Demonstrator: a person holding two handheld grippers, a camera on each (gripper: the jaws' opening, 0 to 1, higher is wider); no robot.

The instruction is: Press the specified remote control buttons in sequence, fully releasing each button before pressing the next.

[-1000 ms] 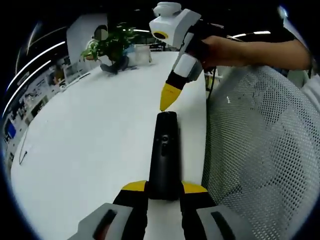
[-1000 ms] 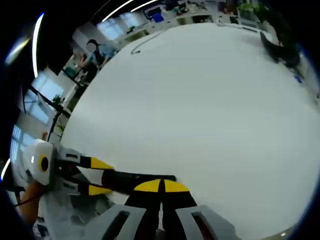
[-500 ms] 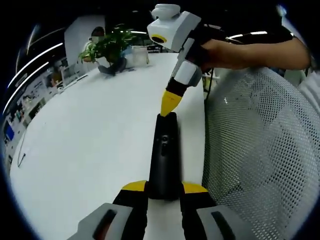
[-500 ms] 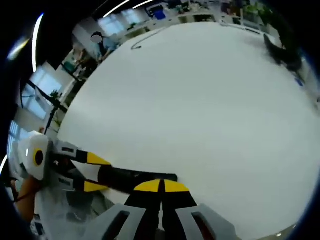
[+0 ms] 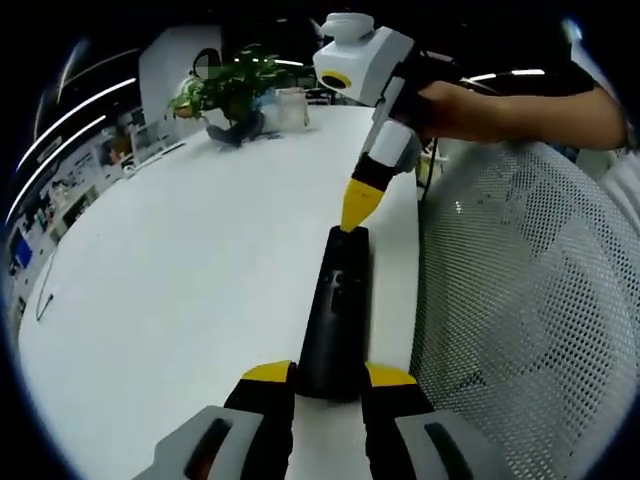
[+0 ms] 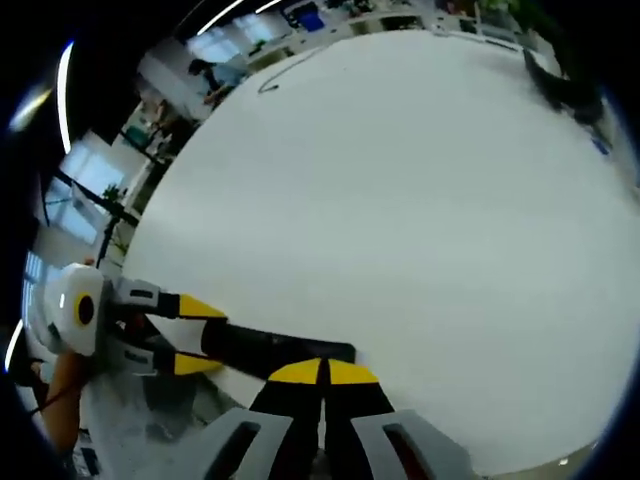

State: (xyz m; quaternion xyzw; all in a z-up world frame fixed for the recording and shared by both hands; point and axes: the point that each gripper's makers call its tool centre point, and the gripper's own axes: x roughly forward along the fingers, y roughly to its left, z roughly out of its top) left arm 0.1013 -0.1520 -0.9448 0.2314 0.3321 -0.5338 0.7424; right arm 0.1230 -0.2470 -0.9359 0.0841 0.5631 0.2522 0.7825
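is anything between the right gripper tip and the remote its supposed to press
Nothing visible is. In the left gripper view the right gripper, jaws shut to a point, sits right at the far end of the black remote, which the left gripper clamps at its near end on the white table.

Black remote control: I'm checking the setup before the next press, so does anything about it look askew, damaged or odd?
Nothing stands out. The slim black remote control looks intact, gripped at its near end by the left tongs beside the white table's edge. The right tongs, shut to a point, sit at its far end.
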